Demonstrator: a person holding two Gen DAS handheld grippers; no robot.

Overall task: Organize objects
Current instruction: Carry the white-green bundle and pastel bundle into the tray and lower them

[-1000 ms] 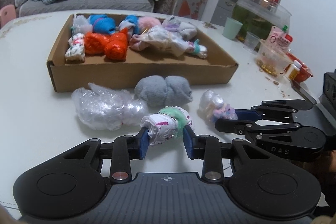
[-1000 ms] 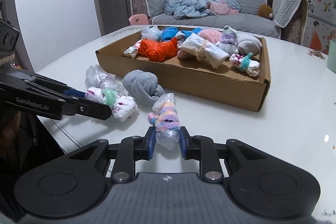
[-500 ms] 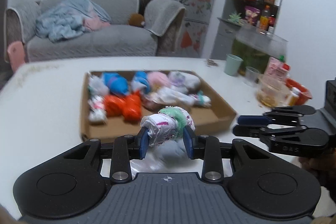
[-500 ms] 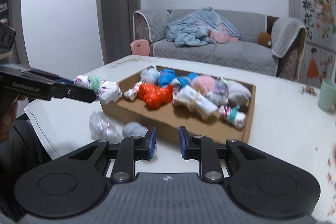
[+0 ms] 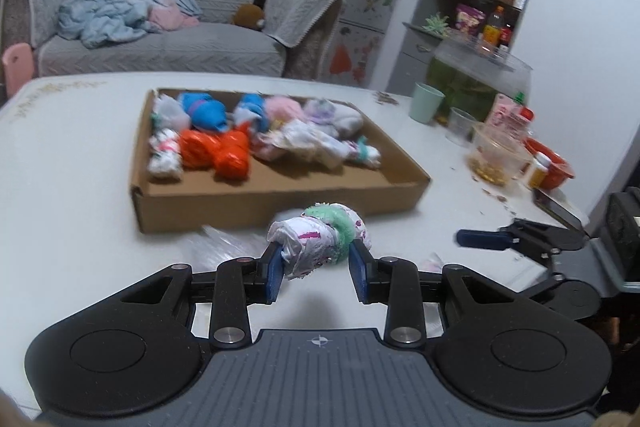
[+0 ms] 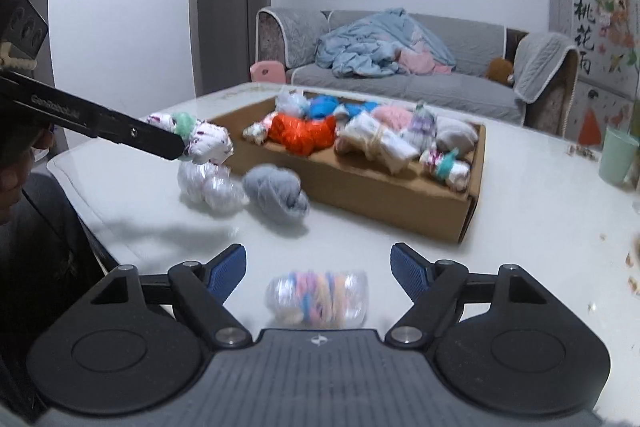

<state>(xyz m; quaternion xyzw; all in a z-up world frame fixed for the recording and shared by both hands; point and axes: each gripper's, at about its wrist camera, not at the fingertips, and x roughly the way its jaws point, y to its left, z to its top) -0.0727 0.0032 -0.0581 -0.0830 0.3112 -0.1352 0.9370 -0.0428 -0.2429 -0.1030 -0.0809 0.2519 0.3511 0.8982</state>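
A: On the white table (image 6: 520,219), the cardboard box (image 5: 280,203) is seen part-filled with bundled socks, packed toward its far side; near floor space is left bare.

B: What has changed?

A: The left gripper (image 5: 316,263) has been raised off the table since a second ago, pressed onto a white sock roll with a green cuff (image 5: 320,237). The right gripper (image 6: 318,271) was clamped on the plastic-wrapped pastel roll (image 6: 316,301) then; now its jaws are opening and the roll lies free between them, touched by neither pad.

B: Meaning?

A: One roll is judged ready for the box; the pastel one must be regripped.

B: Orientation?

A: The carried roll's long axis is set crosswise, pad to pad, cuff end rightward. The pastel roll also lies crosswise.
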